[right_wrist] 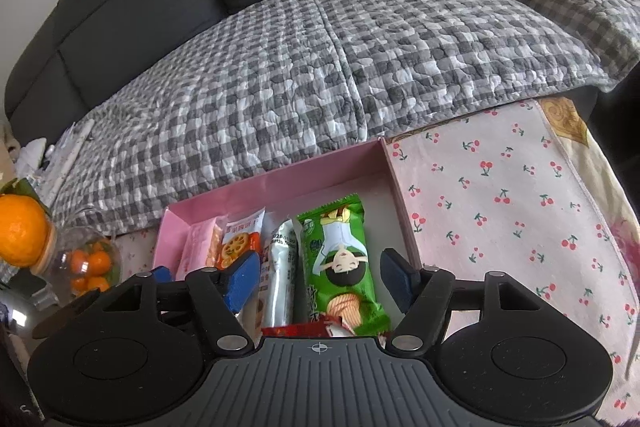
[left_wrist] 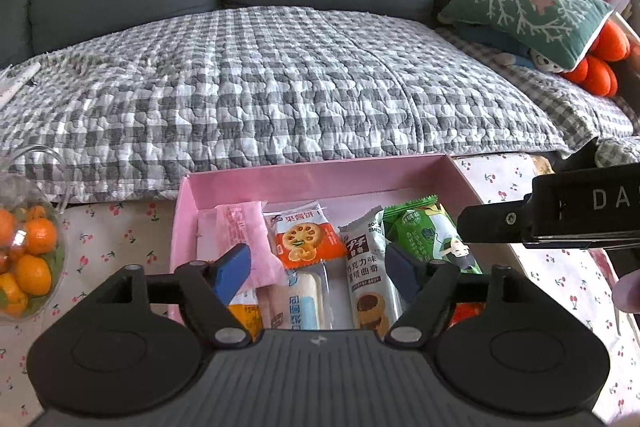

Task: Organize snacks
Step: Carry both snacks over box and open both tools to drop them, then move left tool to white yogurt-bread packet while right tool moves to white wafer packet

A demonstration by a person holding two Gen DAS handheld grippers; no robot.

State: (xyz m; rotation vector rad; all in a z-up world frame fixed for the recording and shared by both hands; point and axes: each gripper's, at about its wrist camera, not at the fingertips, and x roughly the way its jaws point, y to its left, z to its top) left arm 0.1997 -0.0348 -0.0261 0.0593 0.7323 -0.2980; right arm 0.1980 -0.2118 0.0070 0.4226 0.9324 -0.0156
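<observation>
A pink box (left_wrist: 312, 179) (right_wrist: 280, 187) on the cherry-print cloth holds several snack packets laid side by side: a pink packet (left_wrist: 244, 231), an orange biscuit packet (left_wrist: 304, 239), a grey chocolate cookie packet (left_wrist: 366, 267) and a green packet (left_wrist: 430, 235) (right_wrist: 340, 259). My left gripper (left_wrist: 318, 267) hovers open over the box, above a pale blue-and-white packet (left_wrist: 304, 301), its pads touching nothing. My right gripper (right_wrist: 318, 277) is open above the green packet and a silver packet (right_wrist: 282, 267). The right gripper's black body (left_wrist: 560, 211) shows at the right of the left wrist view.
A clear container of small oranges (left_wrist: 24, 247) (right_wrist: 90, 263) stands left of the box, with a larger orange (right_wrist: 20, 231) beyond it. A grey sofa with a checked quilt (left_wrist: 280, 79) lies behind the table. A green cushion (left_wrist: 528, 7) and orange plush toy (left_wrist: 600, 67) sit at far right.
</observation>
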